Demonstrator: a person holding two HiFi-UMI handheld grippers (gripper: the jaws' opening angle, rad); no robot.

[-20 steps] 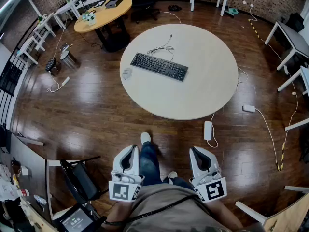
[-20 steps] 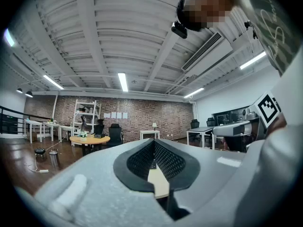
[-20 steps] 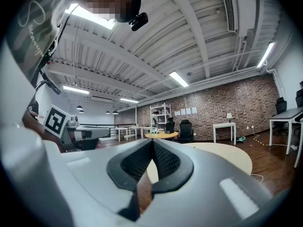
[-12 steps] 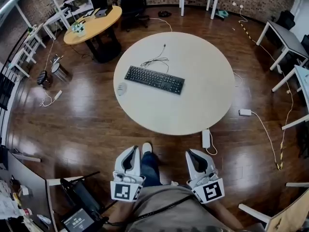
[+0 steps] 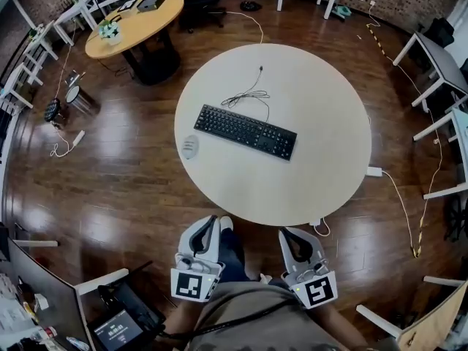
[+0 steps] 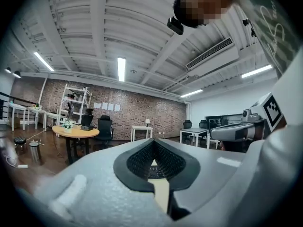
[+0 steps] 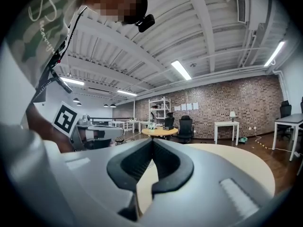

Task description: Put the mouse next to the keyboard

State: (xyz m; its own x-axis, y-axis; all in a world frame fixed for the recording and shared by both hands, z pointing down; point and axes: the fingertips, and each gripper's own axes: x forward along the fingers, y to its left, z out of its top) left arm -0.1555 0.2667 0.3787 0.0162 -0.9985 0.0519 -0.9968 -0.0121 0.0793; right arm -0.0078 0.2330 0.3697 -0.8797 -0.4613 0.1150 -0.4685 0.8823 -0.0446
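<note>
Mouse (image 5: 190, 147) lies apart from the keyboard (image 5: 245, 131). Left gripper (image 5: 210, 225) and right gripper (image 5: 287, 234) are both closed and empty. The left one probably should open wide before reaching it.

There is one keyboard (image 5: 246, 131), one mouse (image 5: 190, 147) at the left edge and one cable (image 5: 248, 93) on the one round white table (image 5: 314, 174), one round wooden table (image 5: 139, 22) beyond it, and two grippers, the left gripper (image 5: 208, 225) and the right gripper (image 5: 287, 234), off its near edge.
</note>
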